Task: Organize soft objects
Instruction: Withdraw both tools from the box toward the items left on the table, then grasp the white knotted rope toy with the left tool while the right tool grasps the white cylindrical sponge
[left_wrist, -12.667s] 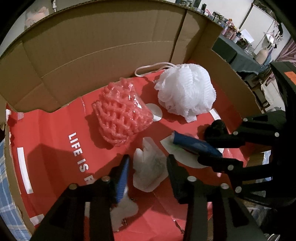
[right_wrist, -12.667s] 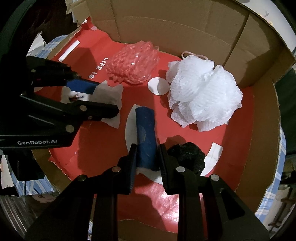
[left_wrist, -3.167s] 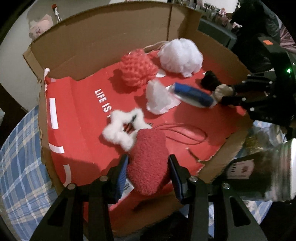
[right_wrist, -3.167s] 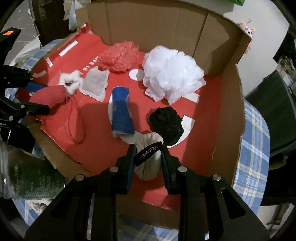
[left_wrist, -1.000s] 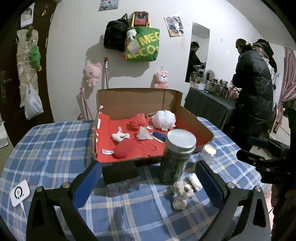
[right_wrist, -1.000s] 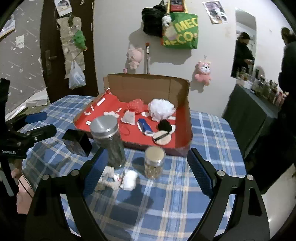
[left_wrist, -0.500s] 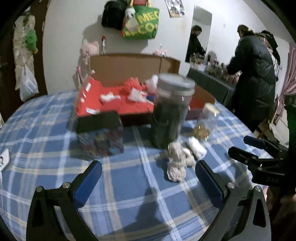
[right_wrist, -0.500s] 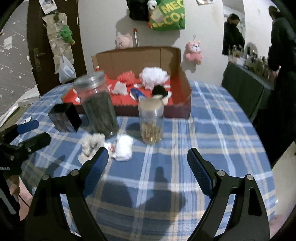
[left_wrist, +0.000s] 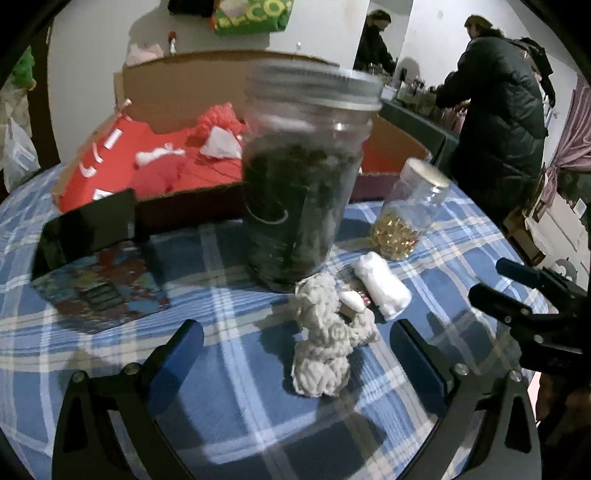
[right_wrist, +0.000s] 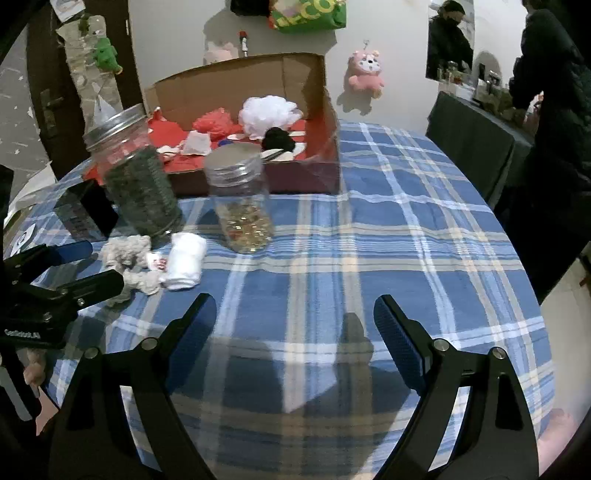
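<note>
A grey knitted soft toy (left_wrist: 325, 339) lies on the blue plaid tablecloth, right in front of my left gripper (left_wrist: 295, 341), whose jaws stand wide open on either side of it without touching. A white rolled cloth (left_wrist: 382, 286) rests beside the toy. My right gripper (right_wrist: 295, 319) is open over bare cloth, with nothing between its fingers; the roll (right_wrist: 186, 264) and toy (right_wrist: 129, 251) are to its left. The cardboard box (right_wrist: 314, 173) with red lining at the back holds a white mesh puff (right_wrist: 269, 112), a red net ball (right_wrist: 216, 122) and a black ball (right_wrist: 279, 140).
A tall dark-filled jar (left_wrist: 299, 184) and a small jar of gold bits (left_wrist: 410, 218) stand just behind the toy and roll. A black box (left_wrist: 92, 251) sits to the left. A person in a dark coat (left_wrist: 495, 103) stands at a far table.
Both grippers have sunk toward the table and tilted down. The jars, toy and roll now loom closer; the toy has come between the left fingers. Both pairs of jaws stayed wide.
</note>
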